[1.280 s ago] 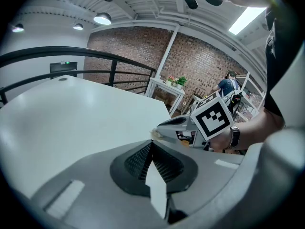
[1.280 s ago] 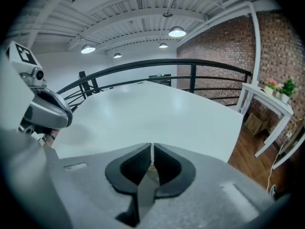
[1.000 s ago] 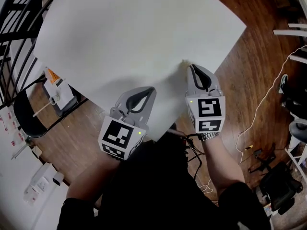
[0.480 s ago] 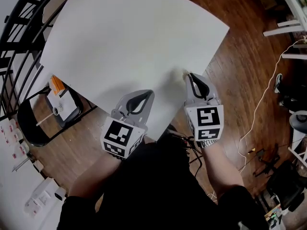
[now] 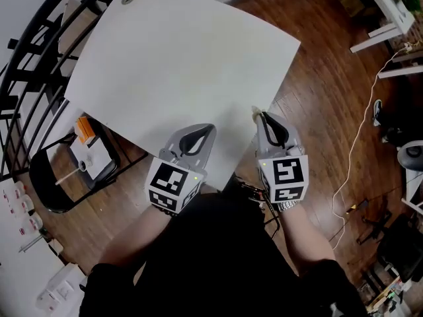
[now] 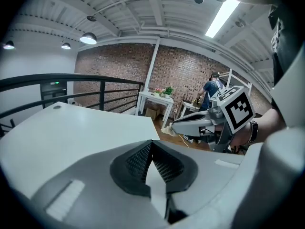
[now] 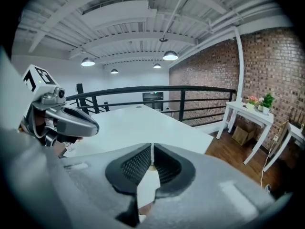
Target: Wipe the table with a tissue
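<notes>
The white table (image 5: 178, 65) fills the upper middle of the head view. A small crumpled tissue (image 5: 254, 110) sticks out of the tip of my right gripper (image 5: 258, 113), which is shut on it at the table's near right edge. In the left gripper view the tissue (image 6: 167, 131) shows as a pale wad at that gripper's tip. My left gripper (image 5: 210, 128) is shut with nothing in it, over the table's near corner, beside the right one. In the right gripper view the jaws (image 7: 151, 147) stand closed, with the tissue hardly visible between them.
A black railing (image 5: 26, 38) runs along the table's far and left sides. A black chair (image 5: 46, 177) holding small items stands at the left. A white cable (image 5: 360, 137) lies on the wood floor at the right. Another white table (image 5: 390, 12) stands at the upper right.
The table has slid up and left in the head view. My right gripper with the tissue has come from on the tabletop to its near right edge. The left gripper stays shut beside it.
</notes>
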Available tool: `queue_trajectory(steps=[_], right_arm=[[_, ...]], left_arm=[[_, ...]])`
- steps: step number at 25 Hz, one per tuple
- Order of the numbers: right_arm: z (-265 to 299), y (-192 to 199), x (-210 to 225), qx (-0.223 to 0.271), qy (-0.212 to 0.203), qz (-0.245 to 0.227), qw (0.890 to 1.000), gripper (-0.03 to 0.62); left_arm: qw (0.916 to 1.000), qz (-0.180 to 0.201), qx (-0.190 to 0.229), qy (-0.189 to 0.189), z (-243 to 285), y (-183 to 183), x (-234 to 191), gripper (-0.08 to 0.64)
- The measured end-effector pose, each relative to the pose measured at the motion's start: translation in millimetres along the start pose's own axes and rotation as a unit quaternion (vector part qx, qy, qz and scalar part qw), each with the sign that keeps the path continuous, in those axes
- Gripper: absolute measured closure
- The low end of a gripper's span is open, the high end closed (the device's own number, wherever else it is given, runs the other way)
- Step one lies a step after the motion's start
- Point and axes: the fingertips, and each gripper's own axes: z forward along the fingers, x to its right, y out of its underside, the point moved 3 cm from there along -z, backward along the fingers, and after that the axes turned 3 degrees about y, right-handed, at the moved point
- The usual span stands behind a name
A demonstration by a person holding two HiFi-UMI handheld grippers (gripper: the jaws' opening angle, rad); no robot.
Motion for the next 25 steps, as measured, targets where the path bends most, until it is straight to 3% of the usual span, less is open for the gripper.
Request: queue_trajectory(steps=[10,25], right_arm=[[-31.1,-7.7,-16.0,0.013,0.014,0.000,1.000,0.584],[-79.4,-28.9,-73.6,0.066,0.022,-0.003,0.998,0.584]], left_arm=[[0.9997,0.017,0.012,0.012,-22.9,-2.7,10.9,0.549],[0.9967,0.057,0.047,0.035,-71.0,-11.6,23.8,0.549]])
